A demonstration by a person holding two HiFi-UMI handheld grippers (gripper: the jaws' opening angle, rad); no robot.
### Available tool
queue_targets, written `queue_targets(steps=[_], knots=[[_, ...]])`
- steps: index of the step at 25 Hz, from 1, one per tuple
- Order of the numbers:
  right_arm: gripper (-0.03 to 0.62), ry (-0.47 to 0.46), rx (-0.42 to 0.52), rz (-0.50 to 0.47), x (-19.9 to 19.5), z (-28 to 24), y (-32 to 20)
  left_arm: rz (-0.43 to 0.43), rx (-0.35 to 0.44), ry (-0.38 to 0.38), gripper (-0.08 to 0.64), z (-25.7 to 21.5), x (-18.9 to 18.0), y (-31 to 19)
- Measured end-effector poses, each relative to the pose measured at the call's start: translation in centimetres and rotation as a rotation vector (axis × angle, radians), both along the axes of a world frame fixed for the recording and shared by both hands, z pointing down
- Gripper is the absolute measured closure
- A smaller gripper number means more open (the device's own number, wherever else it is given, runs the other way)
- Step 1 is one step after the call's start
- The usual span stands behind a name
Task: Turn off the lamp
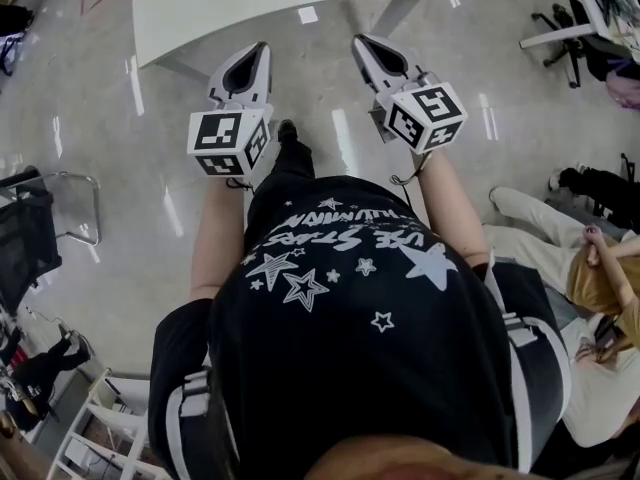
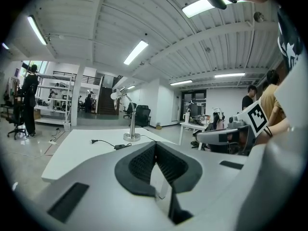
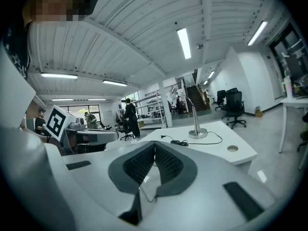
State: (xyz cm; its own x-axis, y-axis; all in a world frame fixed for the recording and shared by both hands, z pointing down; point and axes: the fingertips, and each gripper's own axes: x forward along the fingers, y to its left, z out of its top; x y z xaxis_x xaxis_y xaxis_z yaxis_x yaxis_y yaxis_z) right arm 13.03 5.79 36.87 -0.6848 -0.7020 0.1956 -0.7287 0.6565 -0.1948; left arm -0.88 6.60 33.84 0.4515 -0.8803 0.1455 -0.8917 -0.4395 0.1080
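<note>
Pointing toward the white table (image 1: 230,8) from this side of it, the left gripper (image 1: 258,53) and the right gripper (image 1: 364,43) are both clenched. Each has its ribbed black pads pressed together with nothing between them. Nearer than the table, the person's black star-printed shirt (image 1: 340,308) fills the lower head view and hides most of both arms. Glossy grey floor (image 1: 150,168) shows between the grippers and the table. The head view's top edge cuts off the table's far part.

In the gripper views the lamp (image 2: 131,124) stands upright on the table's far half, on a round metal base with a thin stem. Its head is small and distant, and I cannot tell whether it is lit. A black cord (image 2: 103,142) runs from the base across the tabletop, its plug end lying on the bare surface. A round hole (image 3: 232,148) sits in the table's near right part.

Beyond the table are black office chairs (image 2: 143,115), a standing person (image 2: 29,100) beside shelving, and a ribbed white ceiling (image 2: 144,28) with strip lights.
</note>
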Motion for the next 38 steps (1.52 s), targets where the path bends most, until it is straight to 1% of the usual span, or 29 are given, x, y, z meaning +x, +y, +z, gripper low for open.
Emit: queue_targets(steps=[10,18,22,27,30,38], knots=[[0.586,0.011,-0.007,0.032,-5.2,-0.8,-7.6,0.041,-0.01,0.004,0.549,0.1,-4.6,-8.0],[0.586,0.024,-0.018,0.074,-9.1,0.1,-11.9,0.077,-0.008,0.023,0.549,1.1,-8.7,-12.6],[0.586,0.02,-0.042,0.091,-11.1,0.8,-13.9,0.097,-0.019,0.024,0.549,1.9,-10.5,-14.5],[0.586,0.005,-0.058,0.109,-11.5,1.0,-16.1,0.131,-0.03,0.033,0.549,2.4,-10.1,-16.3],[0.586,0.008,-0.068,0.095,-11.7,1.4,-17.3,0.128,-0.041,0.033,0.549,3.0,-9.8,-17.3],[0.586,-0.005,-0.081,0.062,-11.2,2.5,-21.3,0.117,-0.069,-0.022,0.549,4.7,-9.0,-20.0]])
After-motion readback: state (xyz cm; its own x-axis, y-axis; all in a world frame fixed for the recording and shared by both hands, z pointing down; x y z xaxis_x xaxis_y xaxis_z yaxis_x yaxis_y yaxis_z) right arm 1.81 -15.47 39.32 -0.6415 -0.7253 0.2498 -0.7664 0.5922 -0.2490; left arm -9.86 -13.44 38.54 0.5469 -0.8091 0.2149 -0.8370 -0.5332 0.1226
